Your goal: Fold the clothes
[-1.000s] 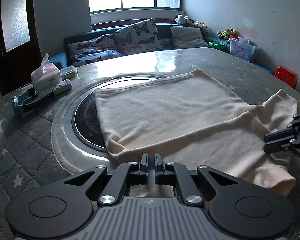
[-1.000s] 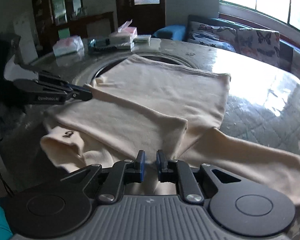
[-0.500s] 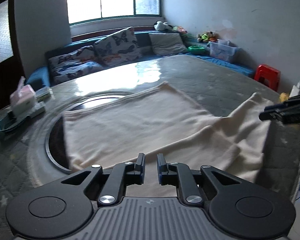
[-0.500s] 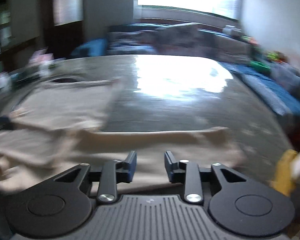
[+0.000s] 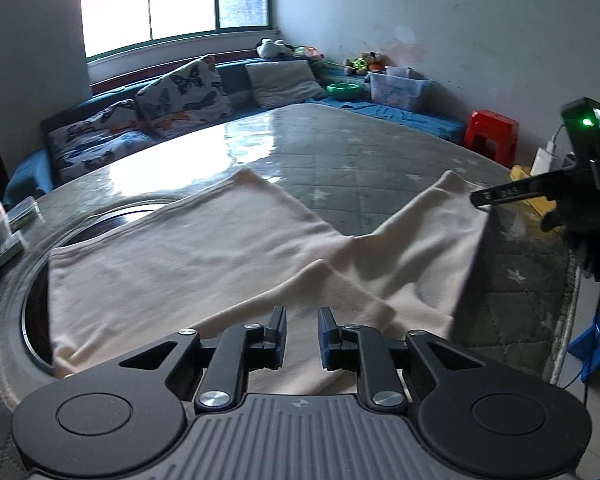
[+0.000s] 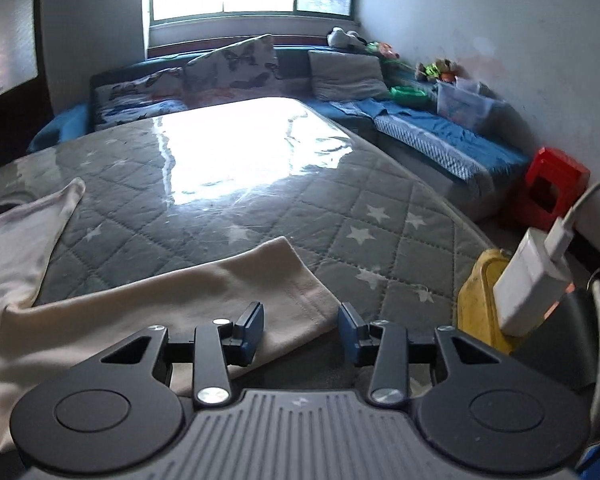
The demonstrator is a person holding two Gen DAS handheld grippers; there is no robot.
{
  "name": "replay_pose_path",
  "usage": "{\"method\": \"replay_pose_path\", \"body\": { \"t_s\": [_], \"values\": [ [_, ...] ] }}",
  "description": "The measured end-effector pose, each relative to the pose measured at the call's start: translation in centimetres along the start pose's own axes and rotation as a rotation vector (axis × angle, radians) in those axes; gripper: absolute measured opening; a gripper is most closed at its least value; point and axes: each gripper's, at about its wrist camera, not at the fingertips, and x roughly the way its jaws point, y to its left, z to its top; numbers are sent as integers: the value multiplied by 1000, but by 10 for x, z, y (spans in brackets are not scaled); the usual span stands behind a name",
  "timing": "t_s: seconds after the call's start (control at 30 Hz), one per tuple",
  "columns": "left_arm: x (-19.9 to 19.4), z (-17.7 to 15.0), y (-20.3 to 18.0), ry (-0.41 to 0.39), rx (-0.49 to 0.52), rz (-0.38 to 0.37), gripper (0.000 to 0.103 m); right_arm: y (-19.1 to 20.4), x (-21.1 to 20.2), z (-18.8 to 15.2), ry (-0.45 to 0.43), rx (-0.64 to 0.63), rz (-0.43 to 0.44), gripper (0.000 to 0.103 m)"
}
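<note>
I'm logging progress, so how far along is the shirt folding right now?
Early. The shirt lies flat on the table, with one sleeve stretched out sideways. Both the left gripper and right gripper are open, holding nothing; the right one hovers at the cuff. All folds remain.

**Cream cloth on grey stars**

The garment (image 5: 204,256) is plain cream, with no print. The counter (image 6: 260,208) under it wears a grey quilted cover, stitched in diamonds and dotted with white stars. The left tool (image 5: 302,334) is black with blue pads, and so is the right tool (image 6: 300,330). The cushions (image 5: 180,94) are white with butterflies in black and orange. The stool (image 5: 490,134) is bright red. The basin (image 5: 344,90) is green. The bench cover (image 6: 440,136) is blue.
</note>
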Motion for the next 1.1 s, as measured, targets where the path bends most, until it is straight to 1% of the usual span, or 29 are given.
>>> {"method": "replay_pose_path", "body": {
  "t_s": [0.13, 0.2, 0.27, 0.33, 0.43, 0.47, 0.5, 0.53, 0.57, 0.6, 0.7, 0.87, 1.1],
  "values": [
    [6, 2, -5, 3, 2, -10, 18, -4, 5, 1, -2, 9, 14, 40],
    [9, 3, -6, 7, -1, -12, 18, -4, 7, 2, -4, 18, 19, 38],
    [10, 3, -8, 10, 3, -17, 18, -5, 7, 2, -7, 24, 13, 38],
    [11, 3, -10, 11, 10, -21, 18, -6, 7, 2, -7, 29, 9, 40],
    [13, 3, -12, 14, 13, -27, 19, -7, 7, 1, -10, 33, 10, 39],
    [13, 2, -12, 17, 13, -29, 19, -7, 7, 1, -11, 34, 15, 37],
    [14, 2, -13, 19, 14, -30, 18, -8, 7, 1, -11, 42, 27, 28],
    [15, 2, -13, 22, 15, -32, 19, -9, 7, 1, -12, 49, 45, 21],
    [16, 2, -14, 25, 16, -33, 19, -9, 6, 1, -13, 56, 62, 12],
    [16, 1, -15, 26, 19, -35, 19, -10, 5, 1, -16, 65, 84, 10],
    [18, 1, -17, 29, 24, -40, 19, -8, -4, 5, -48, 61, 98, 9],
    [22, -1, -20, 33, 31, -43, 21, -6, -27, 20, -104, 51, 160, 9],
    [27, -5, -25, 32, 54, -43, 21, 11, -72, 46, -192, 14, 287, 8]
  ]
}}
